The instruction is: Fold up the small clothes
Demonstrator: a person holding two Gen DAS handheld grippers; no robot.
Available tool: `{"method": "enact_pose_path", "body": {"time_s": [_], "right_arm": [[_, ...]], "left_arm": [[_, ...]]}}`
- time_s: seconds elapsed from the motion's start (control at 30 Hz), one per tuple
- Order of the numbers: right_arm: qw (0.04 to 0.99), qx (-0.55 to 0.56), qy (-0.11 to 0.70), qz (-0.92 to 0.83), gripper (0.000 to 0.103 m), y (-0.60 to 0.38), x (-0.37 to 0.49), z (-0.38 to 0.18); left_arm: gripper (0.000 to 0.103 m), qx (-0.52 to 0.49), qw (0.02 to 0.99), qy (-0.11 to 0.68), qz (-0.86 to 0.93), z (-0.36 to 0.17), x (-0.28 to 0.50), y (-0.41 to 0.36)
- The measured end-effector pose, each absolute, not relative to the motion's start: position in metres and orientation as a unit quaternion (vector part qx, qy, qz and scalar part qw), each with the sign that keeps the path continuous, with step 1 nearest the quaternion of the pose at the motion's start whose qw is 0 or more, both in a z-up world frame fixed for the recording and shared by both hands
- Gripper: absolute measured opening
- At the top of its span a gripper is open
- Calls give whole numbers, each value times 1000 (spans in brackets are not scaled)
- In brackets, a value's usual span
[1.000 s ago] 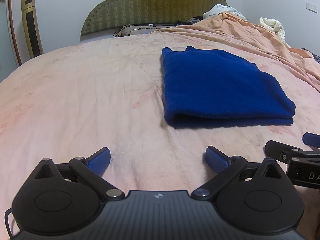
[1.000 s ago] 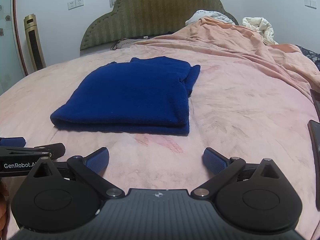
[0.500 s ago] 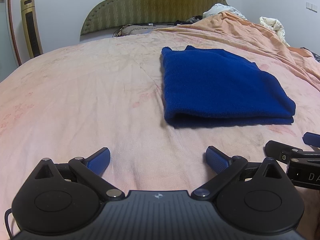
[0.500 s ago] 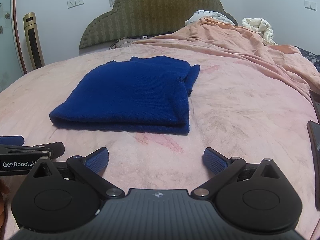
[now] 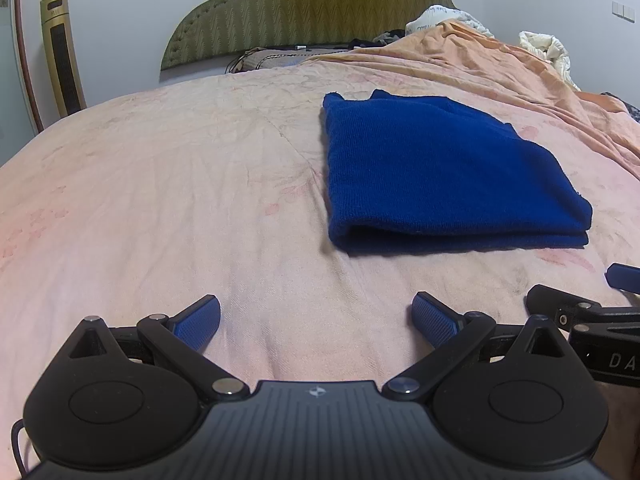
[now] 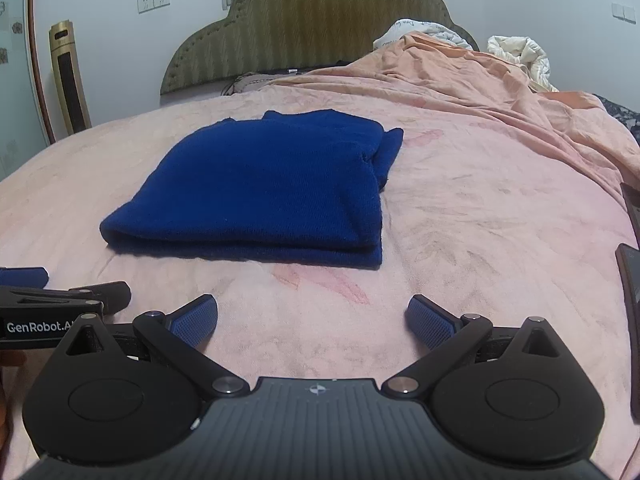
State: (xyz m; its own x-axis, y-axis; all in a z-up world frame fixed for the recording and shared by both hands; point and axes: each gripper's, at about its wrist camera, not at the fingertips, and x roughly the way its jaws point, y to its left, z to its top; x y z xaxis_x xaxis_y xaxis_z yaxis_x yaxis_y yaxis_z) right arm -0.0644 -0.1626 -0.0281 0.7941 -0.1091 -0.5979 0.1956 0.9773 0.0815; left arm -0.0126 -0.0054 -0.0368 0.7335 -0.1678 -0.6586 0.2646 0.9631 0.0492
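Note:
A dark blue knit garment point(image 5: 436, 176) lies folded into a flat rectangle on the pink bedspread point(image 5: 160, 184), its folded edge toward me. In the right wrist view the same garment point(image 6: 264, 188) sits ahead and a little left, with a sleeve end poking out at its far right corner. My left gripper point(image 5: 316, 318) is open over bare bedspread, short of the garment and to its left. My right gripper point(image 6: 312, 318) is open too, empty, just short of the garment's near edge. Each gripper shows at the edge of the other's view.
A green padded headboard point(image 5: 304, 4) stands at the far end of the bed. A rumpled orange blanket point(image 6: 500, 92) and white bedding point(image 6: 520, 56) pile at the far right. A gold tower unit point(image 5: 62, 52) stands by the left wall. A dark flat object point(image 6: 632, 272) lies at the right edge.
Both grippers have drifted very slightly; the garment sits a touch lower in the right wrist view. Both stay open and the garment has not moved.

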Motion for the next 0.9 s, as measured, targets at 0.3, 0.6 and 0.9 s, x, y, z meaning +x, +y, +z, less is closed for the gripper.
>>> {"method": "enact_pose_path", "body": {"time_s": [0.3,0.6,0.9], "right_arm": [[940,56,320,-100,102,-157,-64,-21],[941,44,315,-114,103,-155,-66,-11],[939,59,320,-113,103,-155,-67,-12]], "left_arm": [[103,65,924,359,-110,-28,-13,-2],[103,73,925,359,-100,-21,-14,1],[103,82,925,358,-99,-20,-14,2]]}}
